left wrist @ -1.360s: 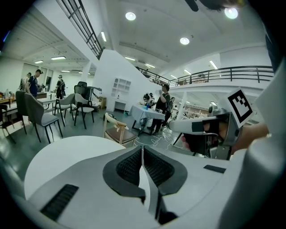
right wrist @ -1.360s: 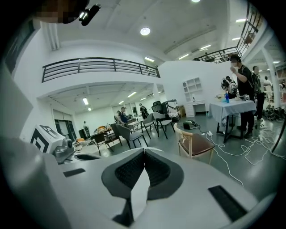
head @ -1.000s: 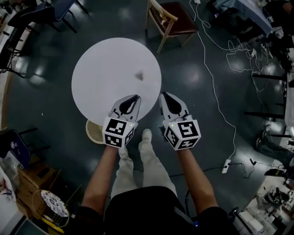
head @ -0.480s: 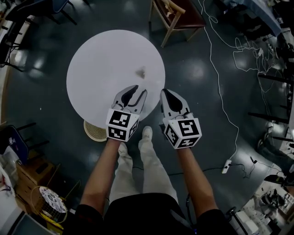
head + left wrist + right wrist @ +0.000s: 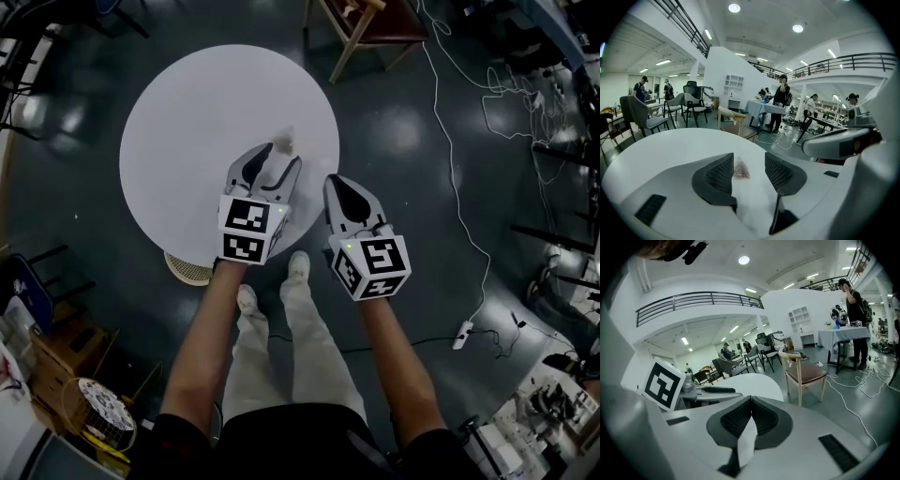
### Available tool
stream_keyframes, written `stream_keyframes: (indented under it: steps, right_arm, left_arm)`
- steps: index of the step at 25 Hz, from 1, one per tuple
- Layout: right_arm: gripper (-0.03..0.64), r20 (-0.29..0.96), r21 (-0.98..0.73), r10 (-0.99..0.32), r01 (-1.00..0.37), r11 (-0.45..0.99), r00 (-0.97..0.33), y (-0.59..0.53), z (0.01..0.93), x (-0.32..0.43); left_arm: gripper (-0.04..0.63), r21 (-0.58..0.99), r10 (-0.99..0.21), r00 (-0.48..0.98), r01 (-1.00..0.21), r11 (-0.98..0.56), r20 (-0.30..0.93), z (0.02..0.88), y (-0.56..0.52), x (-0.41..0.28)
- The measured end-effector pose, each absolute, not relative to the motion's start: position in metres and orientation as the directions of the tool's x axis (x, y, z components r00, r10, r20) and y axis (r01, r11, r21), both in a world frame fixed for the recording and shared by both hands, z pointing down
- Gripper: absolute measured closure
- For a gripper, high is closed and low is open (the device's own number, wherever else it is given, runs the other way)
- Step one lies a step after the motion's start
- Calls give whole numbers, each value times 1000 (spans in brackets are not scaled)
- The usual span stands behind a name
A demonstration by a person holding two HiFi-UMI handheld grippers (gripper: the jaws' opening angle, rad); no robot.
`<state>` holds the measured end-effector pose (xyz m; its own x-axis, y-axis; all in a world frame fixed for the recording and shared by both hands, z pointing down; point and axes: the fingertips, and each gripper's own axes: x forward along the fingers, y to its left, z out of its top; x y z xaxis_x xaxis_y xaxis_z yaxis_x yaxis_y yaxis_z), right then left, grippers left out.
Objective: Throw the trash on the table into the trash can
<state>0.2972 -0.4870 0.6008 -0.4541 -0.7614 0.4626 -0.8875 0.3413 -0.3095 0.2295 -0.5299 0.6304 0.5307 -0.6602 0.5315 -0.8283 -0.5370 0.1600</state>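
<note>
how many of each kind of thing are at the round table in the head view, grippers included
round table: 1
trash piece: 1
trash can: 1
wooden chair: 1
grippers: 2 (left gripper, fingers have just been opening, nothing between them yet; right gripper, shut)
total: 6

both bare forearms reach forward and down, roughly parallel. the left arm stretches a little farther out than the right arm. the left gripper tilts downward; its jaws have just been opening and now stand wide apart, the pads pressing on nothing (just a clear gap between them). the right gripper sits just beside it, slightly farther back, pointing downward too, its jaws closed tip to tip with nothing held between them.
</note>
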Motion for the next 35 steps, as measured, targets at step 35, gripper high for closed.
stream_keyframes:
  steps: [35]
  right_arm:
    - [598,470,-333,-744,-876,350,-476,-501,643,309]
  left_arm:
    - [578,75,-670,467,-847,-526,577,675,-552,239]
